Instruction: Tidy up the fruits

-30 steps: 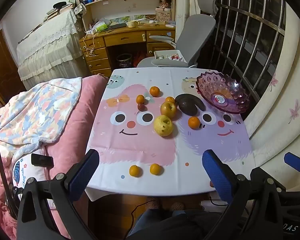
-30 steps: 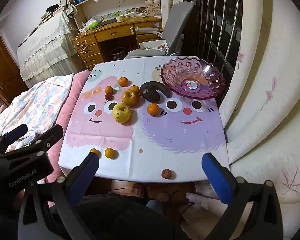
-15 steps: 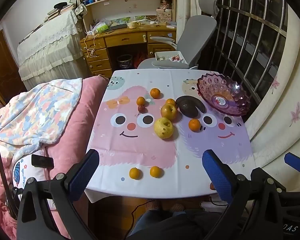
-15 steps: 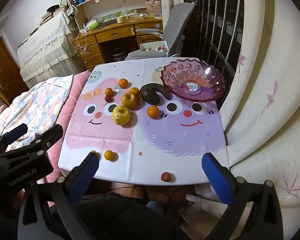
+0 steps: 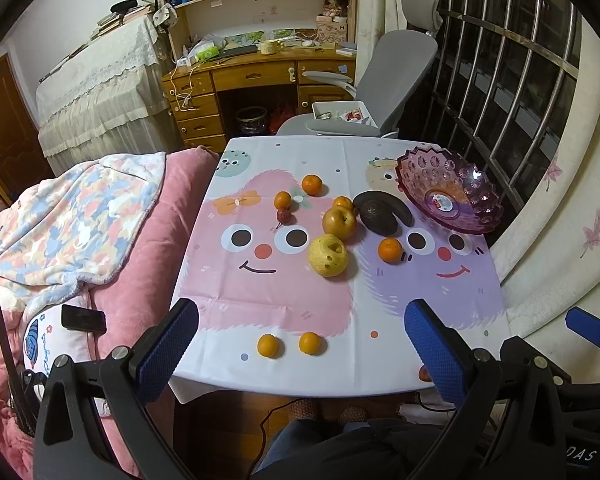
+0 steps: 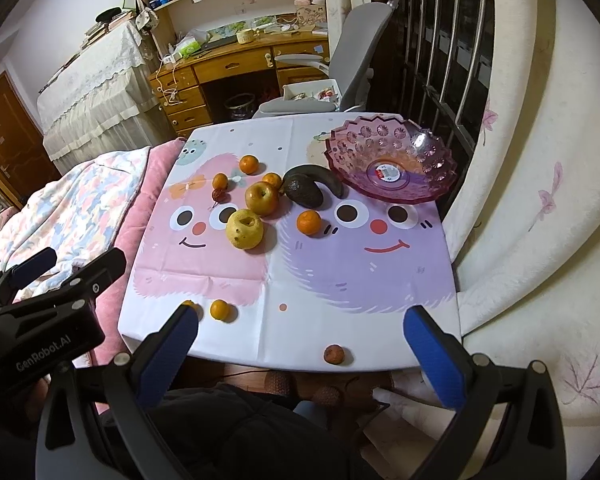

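Note:
A purple glass bowl [image 5: 450,192] [image 6: 392,160] stands empty at the table's far right. Beside it lie a dark avocado [image 5: 378,216] [image 6: 304,192], a dark curved fruit [image 6: 320,176], a reddish apple [image 5: 339,222] [image 6: 262,198], a yellow pear [image 5: 328,255] [image 6: 245,229], a small red fruit [image 5: 283,216] and several tangerines [image 5: 390,249] [image 6: 309,222]. Two tangerines [image 5: 289,345] sit near the front edge, and a small brown fruit [image 6: 333,354] sits at the front right. My left gripper [image 5: 300,344] and right gripper [image 6: 300,350] hover open in front of the table, holding nothing.
The cartoon tablecloth [image 5: 284,280] covers the table. A pink bed with a patterned blanket [image 5: 72,220] adjoins its left side. A grey office chair [image 5: 380,92] and wooden desk [image 5: 260,76] stand behind. Window bars [image 5: 500,80] and a curtain [image 6: 520,200] are at the right.
Both cameras have shifted slightly, so the table sits a little lower in the left view and higher in the right. No fruit has moved and both grippers stay open.

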Action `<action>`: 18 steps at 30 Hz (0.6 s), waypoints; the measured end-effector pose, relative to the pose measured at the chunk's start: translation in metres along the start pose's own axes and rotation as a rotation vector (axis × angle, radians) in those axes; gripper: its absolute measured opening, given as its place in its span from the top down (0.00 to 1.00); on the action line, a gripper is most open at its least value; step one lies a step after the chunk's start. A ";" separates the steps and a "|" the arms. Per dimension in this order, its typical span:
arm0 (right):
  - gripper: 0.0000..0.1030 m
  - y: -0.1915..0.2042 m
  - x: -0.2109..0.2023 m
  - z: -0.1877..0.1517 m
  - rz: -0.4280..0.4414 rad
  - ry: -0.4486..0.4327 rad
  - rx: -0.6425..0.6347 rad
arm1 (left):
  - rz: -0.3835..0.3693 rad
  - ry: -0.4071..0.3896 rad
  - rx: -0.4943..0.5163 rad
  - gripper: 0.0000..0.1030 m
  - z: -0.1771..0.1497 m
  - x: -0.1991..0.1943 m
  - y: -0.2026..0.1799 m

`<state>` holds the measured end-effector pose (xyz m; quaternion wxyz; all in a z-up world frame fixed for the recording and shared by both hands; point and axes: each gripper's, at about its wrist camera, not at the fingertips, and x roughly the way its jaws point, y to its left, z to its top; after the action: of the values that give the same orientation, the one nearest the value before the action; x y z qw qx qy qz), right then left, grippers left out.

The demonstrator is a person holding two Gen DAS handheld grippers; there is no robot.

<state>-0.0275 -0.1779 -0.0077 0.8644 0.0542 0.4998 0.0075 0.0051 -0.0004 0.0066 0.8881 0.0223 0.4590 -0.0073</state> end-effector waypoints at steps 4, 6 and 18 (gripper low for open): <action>0.00 -0.001 -0.002 -0.002 0.007 0.004 -0.002 | 0.003 0.003 -0.007 0.01 -0.003 0.011 0.001; 0.00 0.002 0.002 0.000 0.010 0.010 -0.002 | 0.004 0.003 -0.011 0.01 -0.003 0.011 0.001; 0.00 0.000 0.011 0.005 0.063 0.006 -0.013 | -0.006 0.020 -0.034 0.01 -0.005 0.013 0.009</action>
<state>-0.0178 -0.1775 -0.0147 0.8625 0.0645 0.5004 0.0381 0.0086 0.0085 -0.0064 0.8838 0.0061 0.4679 -0.0018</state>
